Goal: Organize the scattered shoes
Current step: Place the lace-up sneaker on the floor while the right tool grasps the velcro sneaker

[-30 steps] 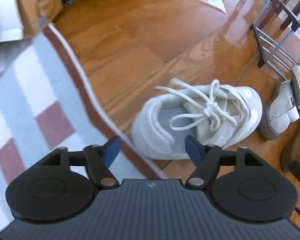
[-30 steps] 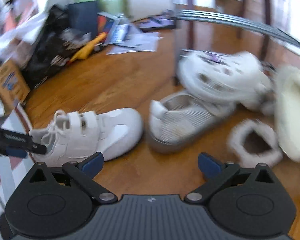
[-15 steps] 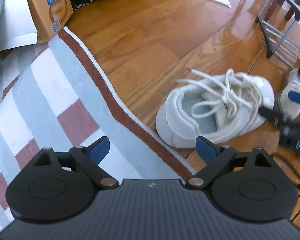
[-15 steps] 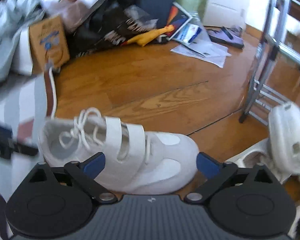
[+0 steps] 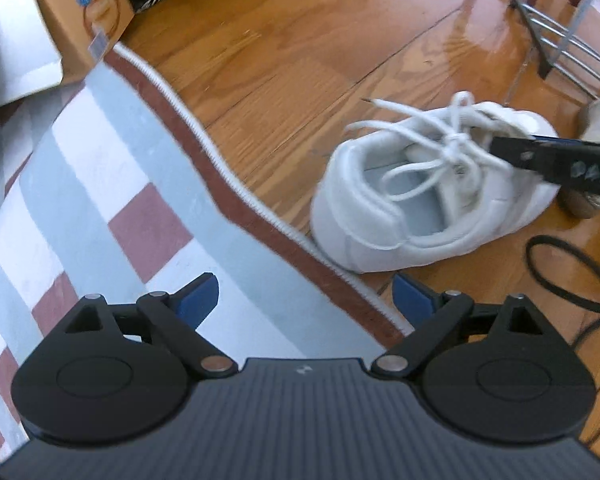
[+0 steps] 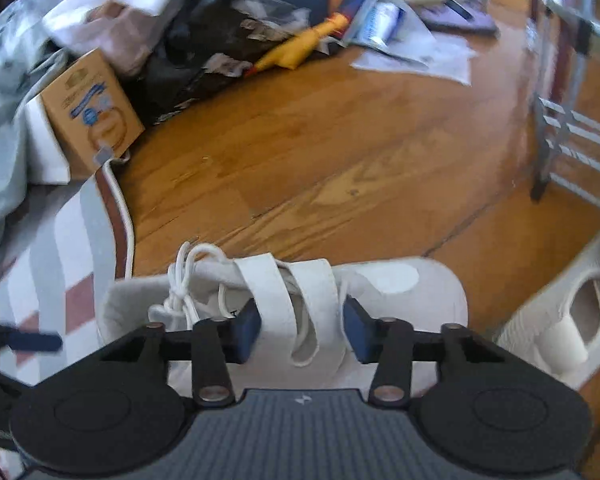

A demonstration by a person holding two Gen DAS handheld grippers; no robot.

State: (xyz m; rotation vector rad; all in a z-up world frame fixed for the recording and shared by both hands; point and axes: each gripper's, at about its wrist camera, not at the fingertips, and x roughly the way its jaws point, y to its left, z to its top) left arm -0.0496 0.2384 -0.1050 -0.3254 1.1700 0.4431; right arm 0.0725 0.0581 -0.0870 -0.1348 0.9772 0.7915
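The right gripper tilts steeply down over the white sneaker, which sits on the wood floor at the striped rug's edge; its fingers are closing around the two straps, though contact is unclear. The left gripper points down over the rug edge, fingers spread wide and empty. Print on the cardboard box is blurred and unreadable, and a pale mesh shoe is cut off at right.

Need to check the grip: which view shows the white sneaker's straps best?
Right wrist view: the straps sit between the closing right gripper fingers. Left wrist view shows the white sneaker whole, heel and laces, straps hidden.
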